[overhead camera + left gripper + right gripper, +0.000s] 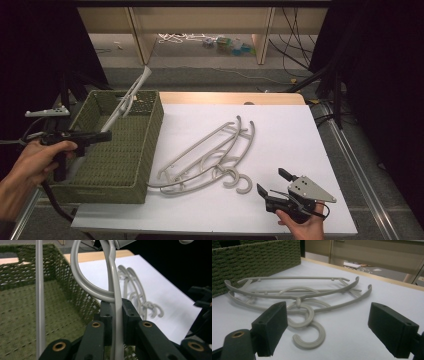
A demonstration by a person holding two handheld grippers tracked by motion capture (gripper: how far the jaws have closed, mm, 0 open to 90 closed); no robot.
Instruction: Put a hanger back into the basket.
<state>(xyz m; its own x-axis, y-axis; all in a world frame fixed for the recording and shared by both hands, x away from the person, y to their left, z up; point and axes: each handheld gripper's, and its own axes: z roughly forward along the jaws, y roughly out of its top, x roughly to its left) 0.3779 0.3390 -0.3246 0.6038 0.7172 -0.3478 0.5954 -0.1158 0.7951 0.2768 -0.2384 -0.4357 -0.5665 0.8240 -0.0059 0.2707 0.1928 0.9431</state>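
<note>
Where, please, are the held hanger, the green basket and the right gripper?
Held hanger [116, 322], left gripper view, on its bar between the jaws.
Green basket [150, 131], high view, on its right wall.
Right gripper [272, 181], high view, midway between its fingertips.

Smooth grey plastic hangers [210, 155]; rough green woven basket [127, 155]; matt white tabletop [280, 135].

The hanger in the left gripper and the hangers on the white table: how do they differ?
The held hanger is clamped in the left gripper and tilts up over the green basket; the two table hangers lie flat, overlapping, ungripped, before the open right gripper. All look like the same beige plastic.
</note>
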